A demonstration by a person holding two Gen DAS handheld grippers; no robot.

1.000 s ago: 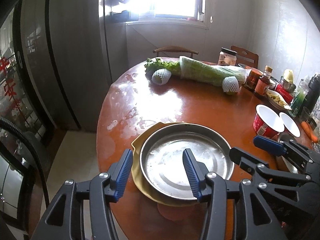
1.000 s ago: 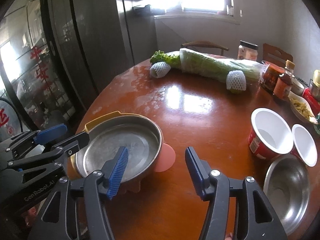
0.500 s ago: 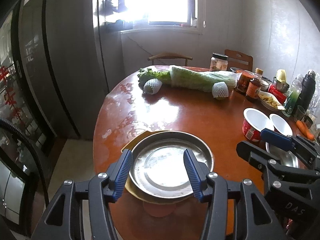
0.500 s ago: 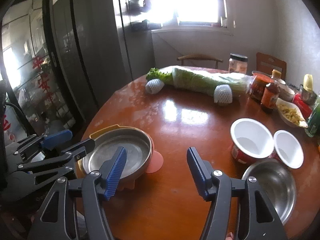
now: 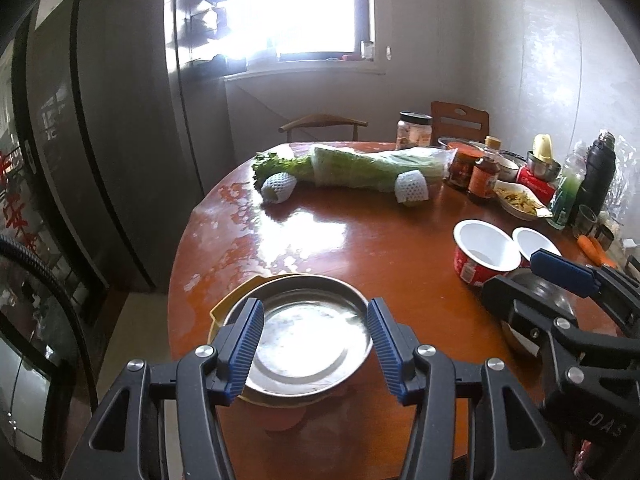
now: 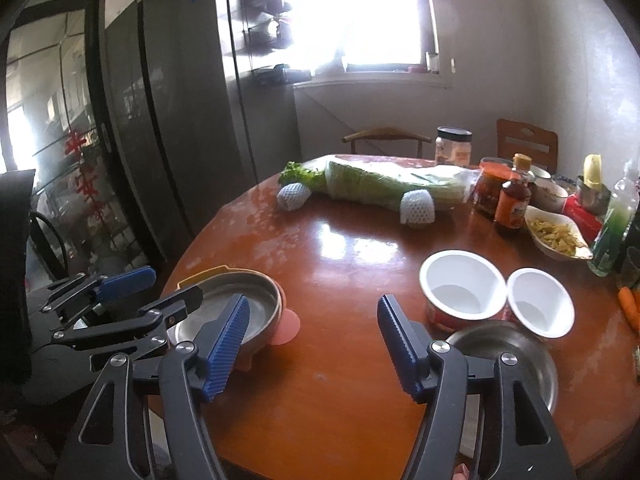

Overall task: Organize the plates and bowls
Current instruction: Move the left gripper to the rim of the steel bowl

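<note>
A steel plate [image 5: 308, 340] lies on a yellow plate [image 5: 221, 309], with a pink plate [image 6: 289, 325] showing underneath, near the table's front left edge. My left gripper [image 5: 314, 306] hovers above and short of this stack, open and holding nothing; it also shows in the right wrist view [image 6: 168, 286]. My right gripper [image 6: 313, 302] hangs over bare table between the stack and the bowls, its jaws opening with nothing between them. To the right stand a red bowl with a white inside [image 6: 462, 290], a small white bowl [image 6: 538, 300] and a steel bowl [image 6: 508, 360].
A wrapped cabbage [image 5: 372, 164] and two foam-netted fruits [image 5: 278, 186] lie across the far side of the round wooden table [image 5: 360, 248]. Jars, sauce bottles [image 6: 514, 200], a dish of food [image 6: 556, 234] and a carrot [image 6: 628, 306] crowd the right. Chairs and a dark fridge stand behind.
Both grippers have drawn back and risen from the plate stack, which now looks smaller. The right gripper's jaws have spread wider. The plates and bowls have not moved.
</note>
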